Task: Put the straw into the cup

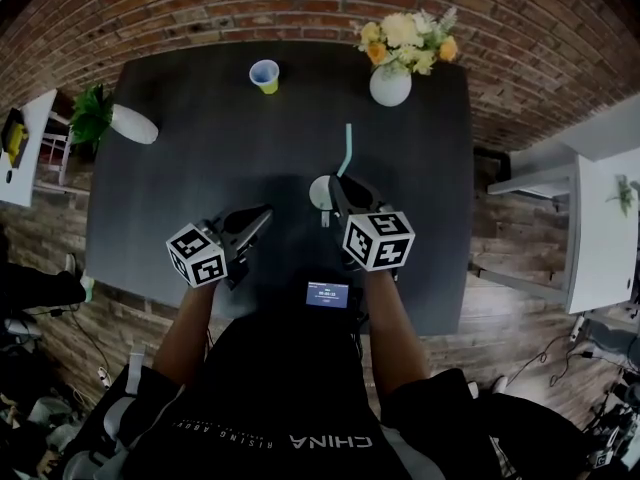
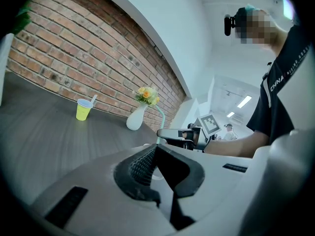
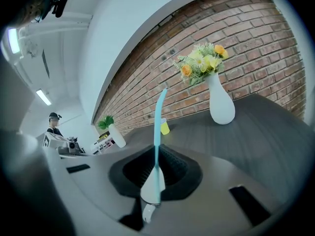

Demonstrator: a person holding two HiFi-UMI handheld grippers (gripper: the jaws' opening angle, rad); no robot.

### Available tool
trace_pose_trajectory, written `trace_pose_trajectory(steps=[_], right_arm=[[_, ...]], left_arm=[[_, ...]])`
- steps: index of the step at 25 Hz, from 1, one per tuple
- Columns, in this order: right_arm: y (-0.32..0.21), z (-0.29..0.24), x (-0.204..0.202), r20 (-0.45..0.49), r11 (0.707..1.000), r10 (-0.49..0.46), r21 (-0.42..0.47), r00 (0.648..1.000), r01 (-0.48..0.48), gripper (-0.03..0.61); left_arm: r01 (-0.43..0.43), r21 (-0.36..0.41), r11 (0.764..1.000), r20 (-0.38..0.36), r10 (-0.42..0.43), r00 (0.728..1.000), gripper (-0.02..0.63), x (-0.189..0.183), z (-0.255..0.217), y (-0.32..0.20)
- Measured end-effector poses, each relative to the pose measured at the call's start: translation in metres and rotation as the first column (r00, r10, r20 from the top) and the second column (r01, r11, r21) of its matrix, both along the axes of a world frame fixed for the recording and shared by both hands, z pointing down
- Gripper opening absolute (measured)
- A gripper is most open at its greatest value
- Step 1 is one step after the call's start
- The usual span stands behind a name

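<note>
Clamping straw (image 3: 158,127) upright in R gripper (image 3: 156,168), over mid table (image 1: 180,158); holding L gripper (image 2: 155,163) jaws together, empty. Eyeing yellow cup (image 1: 264,75) far left. Risking straw pivoting in grip, missing rim, tipping cup.

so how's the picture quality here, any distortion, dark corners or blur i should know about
Head view: strong fisheye, the brick wall bows around the dark table, corners go black. Left gripper view: black corners too, ceiling lights bright at right, the yellow cup small but fairly sharp. Right gripper view: same bowing, the straw crisp, the far room soft.
</note>
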State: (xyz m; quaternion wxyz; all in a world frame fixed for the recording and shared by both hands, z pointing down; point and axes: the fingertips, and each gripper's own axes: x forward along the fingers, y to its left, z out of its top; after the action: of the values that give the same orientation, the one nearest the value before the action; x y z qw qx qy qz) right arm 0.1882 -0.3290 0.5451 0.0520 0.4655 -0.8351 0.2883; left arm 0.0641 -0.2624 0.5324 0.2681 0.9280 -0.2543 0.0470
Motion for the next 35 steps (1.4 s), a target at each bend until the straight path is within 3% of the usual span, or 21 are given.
trace_pose_trajectory(steps=[35], right_arm=[[0.002, 0.030, -0.001, -0.101, 0.999, -0.021, -0.041, 0.995, 0.017, 0.032]], left_arm=[[-0.021, -0.019, 1.000, 0.014, 0.021, 1.000, 0.003, 0.006, 0.009, -0.001]])
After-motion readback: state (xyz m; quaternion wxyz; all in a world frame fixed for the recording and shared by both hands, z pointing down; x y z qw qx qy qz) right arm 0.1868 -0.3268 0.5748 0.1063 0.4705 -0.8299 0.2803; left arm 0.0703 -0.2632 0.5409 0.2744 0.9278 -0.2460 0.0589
